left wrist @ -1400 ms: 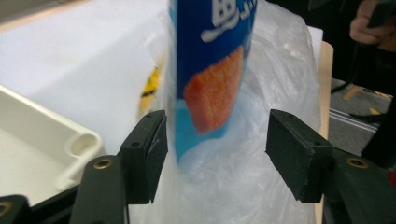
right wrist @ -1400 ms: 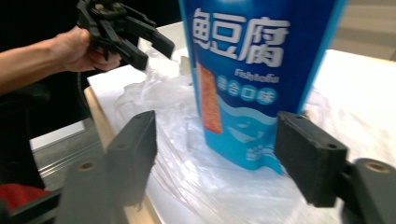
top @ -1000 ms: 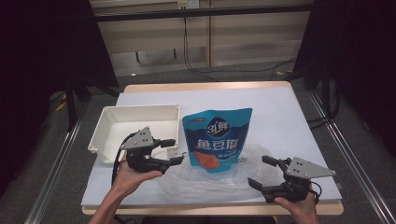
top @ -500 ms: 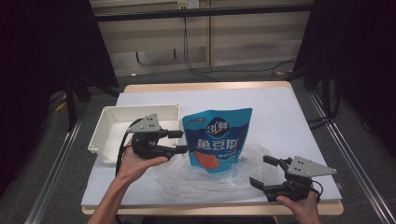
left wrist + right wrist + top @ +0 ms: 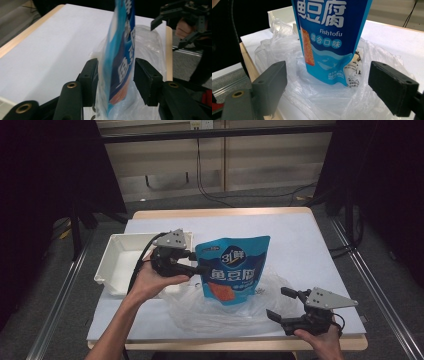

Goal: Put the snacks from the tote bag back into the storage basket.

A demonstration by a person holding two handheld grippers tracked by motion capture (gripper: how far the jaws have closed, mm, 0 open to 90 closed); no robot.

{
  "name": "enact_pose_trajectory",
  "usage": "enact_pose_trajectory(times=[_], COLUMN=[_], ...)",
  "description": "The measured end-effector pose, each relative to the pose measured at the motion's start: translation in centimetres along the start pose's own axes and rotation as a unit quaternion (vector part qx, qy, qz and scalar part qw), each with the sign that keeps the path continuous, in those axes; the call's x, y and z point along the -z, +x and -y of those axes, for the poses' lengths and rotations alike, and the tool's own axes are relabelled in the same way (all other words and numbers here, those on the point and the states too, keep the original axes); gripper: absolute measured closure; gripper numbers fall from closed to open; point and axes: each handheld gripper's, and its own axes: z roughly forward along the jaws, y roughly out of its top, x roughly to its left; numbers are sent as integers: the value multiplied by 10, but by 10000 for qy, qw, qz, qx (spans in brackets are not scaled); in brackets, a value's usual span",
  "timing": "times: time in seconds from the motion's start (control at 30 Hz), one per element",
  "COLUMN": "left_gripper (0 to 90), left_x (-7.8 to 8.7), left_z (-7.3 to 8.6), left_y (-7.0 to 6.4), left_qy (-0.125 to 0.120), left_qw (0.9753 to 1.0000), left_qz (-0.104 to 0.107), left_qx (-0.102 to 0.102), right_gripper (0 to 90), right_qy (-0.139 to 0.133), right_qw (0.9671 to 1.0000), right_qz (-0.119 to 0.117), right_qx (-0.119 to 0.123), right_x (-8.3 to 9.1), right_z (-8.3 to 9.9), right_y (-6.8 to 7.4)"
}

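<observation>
The fish tofu pouch [image 5: 232,270] stands on the clear plastic bag [image 5: 220,312] near the table's [image 5: 310,245] front edge. The left gripper [image 5: 115,82] straddles its edge, jaws not yet clamped; the right gripper [image 5: 287,307] waits open. Bagging remains undone.

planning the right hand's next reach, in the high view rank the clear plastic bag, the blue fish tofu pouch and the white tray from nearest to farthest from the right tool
From the right tool:
1. Clear plastic bag: spread on the table just to its left, its edge almost at the jaws.
2. Blue fish tofu pouch: upright, farther back and left, at the table's middle.
3. White tray: at the far left edge, beyond the left tool.
</observation>
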Motion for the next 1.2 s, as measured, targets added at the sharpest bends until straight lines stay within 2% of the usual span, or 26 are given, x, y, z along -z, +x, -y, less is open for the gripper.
enact_pose_trajectory(times=[0.07, 0.13, 0.23, 0.4, 0.53, 0.6, 0.63, 0.73, 0.77, 0.8, 0.83, 0.93, 1.0, 1.07, 1.2], left_gripper=[555, 597, 655, 584, 576, 594, 607, 625, 627, 624, 613, 556, 563, 616, 652], left_x=[-2, -3, -4, -10, -19, -22, -24, -29, -30, -30, -32, -37, -39, -39, -39], left_z=[-4, -9, -15, -19, -23, -25, -25, -27, -27, -27, -27, -28, -29, -29, -28], left_y=[0, 0, 4, 5, 8, 10, 10, 10, 10, 11, 10, 10, 11, 12, 15], left_qy=[32, 134, 307, 489, 500, 554, 567, 678, 667, 672, 612, 653, 756, 738, 729], left_qw=[9999, 9999, 9995, 9985, 9983, 9978, 9978, 9970, 9971, 9970, 9975, 9970, 9961, 9963, 9964], left_qz=[95, 37, 87, 230, 286, 328, 338, 319, 311, 327, 323, 388, 406, 385, 398], left_qx=[-10, -36, -79, -102, -77, -142, -108, -214, -175, -197, -111, -160, -218, -191, -197], right_gripper=[152, 152, 152, 152, 152, 152, 152, 152, 152, 152, 149, 148, 148, 148, 148], right_qy=[-8, 8, 15, 4, 31, 16, 21, 43, 35, 37, 36, 35, 50, 44, 46], right_qw=[10000, 10000, 10000, 10000, 10000, 10000, 10000, 10000, 10000, 10000, 10000, 10000, 10000, 10000, 10000], right_qz=[-8, -7, -4, -1, -13, -18, -19, -10, -25, -28, -29, -37, -30, -30, -44], right_qx=[17, 3, 9, -29, -32, -19, -16, -54, -43, -49, -59, -48, -59, -51, -39], right_x=[-1, -1, -1, 0, -1, -1, -1, -1, -1, -1, -1, -1, -1, -2, -2], right_z=[0, 0, 0, 0, 0, 0, 0, 1, 1, 1, 1, 1, 1, 1, 1], right_y=[0, 0, 0, -1, -1, -1, -1, -2, -3, -3, -3, -3, -3, -4, -4])
